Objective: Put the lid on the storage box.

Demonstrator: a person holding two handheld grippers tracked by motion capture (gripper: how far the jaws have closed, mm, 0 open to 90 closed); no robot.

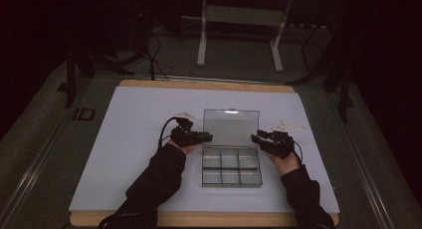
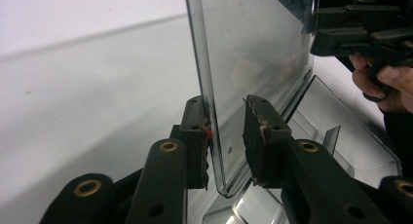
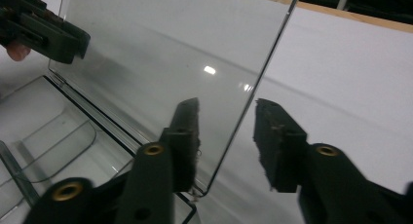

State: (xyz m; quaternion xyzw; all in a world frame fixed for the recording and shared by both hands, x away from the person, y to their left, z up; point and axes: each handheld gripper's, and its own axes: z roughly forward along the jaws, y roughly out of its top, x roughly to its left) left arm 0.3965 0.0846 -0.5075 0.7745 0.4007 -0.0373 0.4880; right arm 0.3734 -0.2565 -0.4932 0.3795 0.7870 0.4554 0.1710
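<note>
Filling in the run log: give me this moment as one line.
box: open, lid upright | left gripper: open, fingers straddling lid edge | right gripper: open, straddling opposite edge

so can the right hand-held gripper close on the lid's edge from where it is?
Probably yes. The right hand-held gripper is open, and the upright clear lid has its side edge already between the jaws, nothing in the gap. The left hand-held gripper straddles the opposite edge, well clear.

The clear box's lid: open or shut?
Open. The lid stands upright behind the compartmented base, with the left gripper and right gripper at its side edges.
</note>
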